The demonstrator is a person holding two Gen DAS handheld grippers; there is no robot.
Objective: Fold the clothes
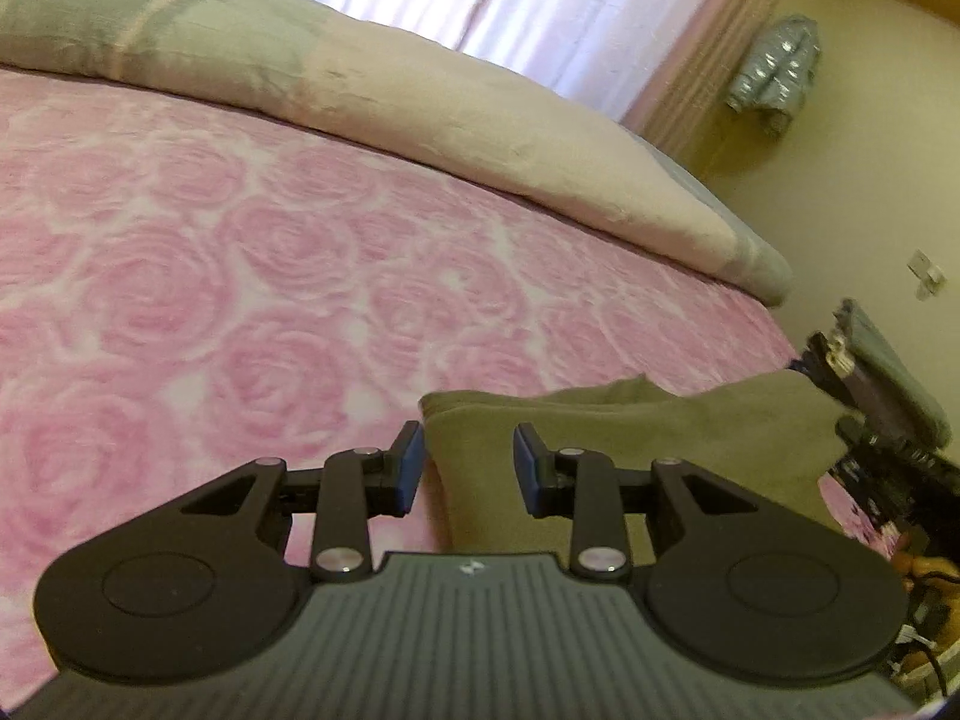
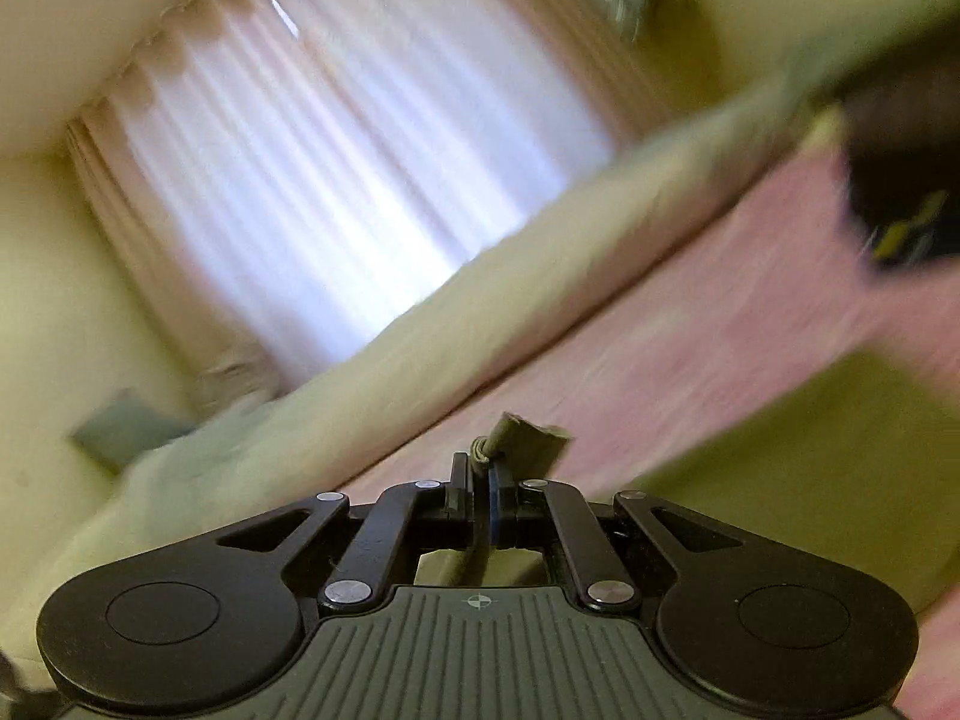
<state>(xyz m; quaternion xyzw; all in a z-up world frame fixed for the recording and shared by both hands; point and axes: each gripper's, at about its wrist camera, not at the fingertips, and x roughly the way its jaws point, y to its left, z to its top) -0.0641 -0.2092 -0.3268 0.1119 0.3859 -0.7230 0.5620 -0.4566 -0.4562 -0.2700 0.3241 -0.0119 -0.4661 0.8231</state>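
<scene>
An olive-green garment (image 1: 600, 444) lies folded on the pink rose-patterned bedspread (image 1: 240, 300). My left gripper (image 1: 468, 471) is open, its jaws over the garment's left edge, holding nothing. My right gripper (image 2: 480, 468) is shut on an edge of the olive-green garment (image 2: 528, 435), which sticks up past the fingertips; more of the cloth (image 2: 810, 450) spreads blurred at the right. The right gripper also shows in the left wrist view (image 1: 840, 372) at the garment's far right corner.
A long beige and grey pillow (image 1: 360, 90) lies along the far side of the bed, with curtains (image 1: 540, 0) behind it. The bed's edge runs at the right, next to the yellow wall (image 1: 840, 210). The right wrist view is motion-blurred.
</scene>
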